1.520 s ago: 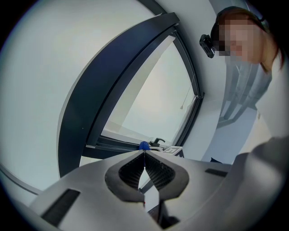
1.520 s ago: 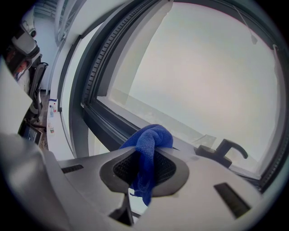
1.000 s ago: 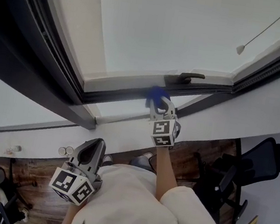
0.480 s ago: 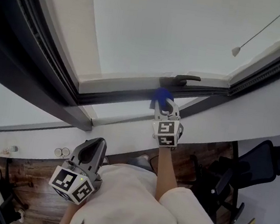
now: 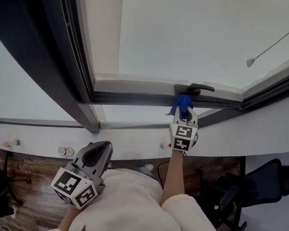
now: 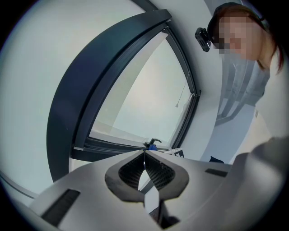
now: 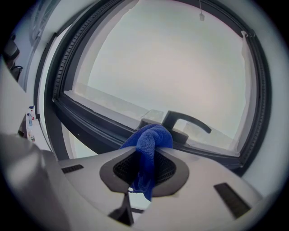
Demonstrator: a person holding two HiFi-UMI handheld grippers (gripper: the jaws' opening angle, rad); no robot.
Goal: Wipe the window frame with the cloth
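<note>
hand-held gripper [image 7: 145,159] clamps blue cloth [image 7: 149,144] | beside window handle [image 7: 185,122]

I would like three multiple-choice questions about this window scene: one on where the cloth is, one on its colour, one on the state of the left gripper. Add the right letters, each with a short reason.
1. Where is the cloth?
A. on the floor
B. at the window frame, beside the window handle
C. on the office chair

2. What colour is the cloth?
A. white
B. blue
C. red

3. In what state is the left gripper?
A. shut, with nothing in it
B. wide open
C. shut on the cloth

Answers:
1 B: the right gripper holds the cloth up at the frame, next to the handle.
2 B: the cloth shows blue in the head view and the right gripper view.
3 A: the left gripper view shows its jaws together at the tips with nothing between them.
</note>
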